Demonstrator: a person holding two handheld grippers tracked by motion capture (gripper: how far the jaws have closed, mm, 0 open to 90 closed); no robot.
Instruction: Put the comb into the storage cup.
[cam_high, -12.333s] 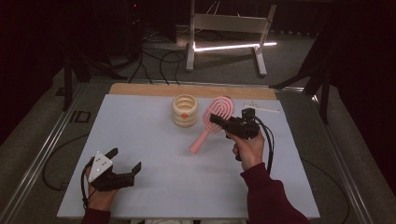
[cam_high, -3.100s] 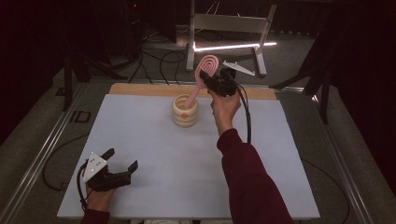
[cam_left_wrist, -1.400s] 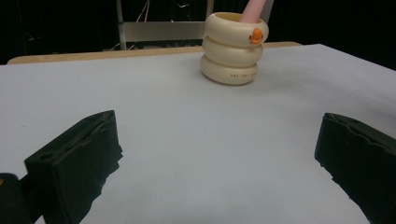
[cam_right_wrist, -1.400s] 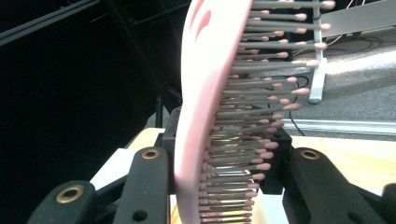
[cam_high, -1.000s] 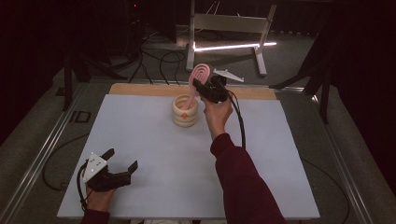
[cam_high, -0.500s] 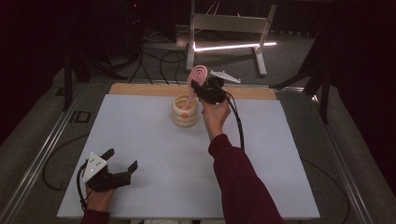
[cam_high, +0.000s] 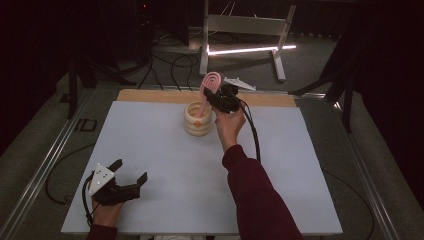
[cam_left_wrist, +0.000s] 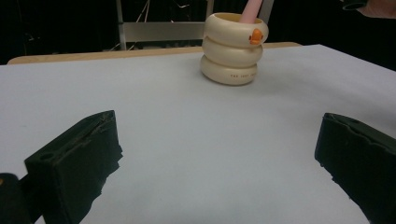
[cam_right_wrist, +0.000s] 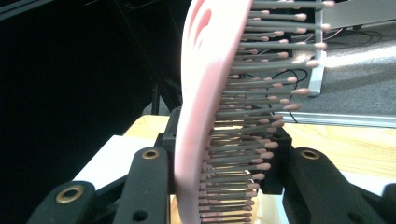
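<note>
Jaws of our right gripper (cam_high: 216, 98) clench the pink hairbrush (cam_high: 210, 84), handle down in the cream holder (cam_high: 198, 119) at upper centre. Our left gripper (cam_high: 122, 180) rests released, lower left on the surface (cam_high: 165, 170). Letting go tilted, we judge, could tip the holder.

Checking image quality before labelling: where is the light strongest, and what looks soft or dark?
High view: bright light bar on the floor, dark surroundings. Left gripper view: near jaws soft, ringed cream holder sharp. Right gripper view: pink hairbrush close, bristles fairly sharp, left side black.
</note>
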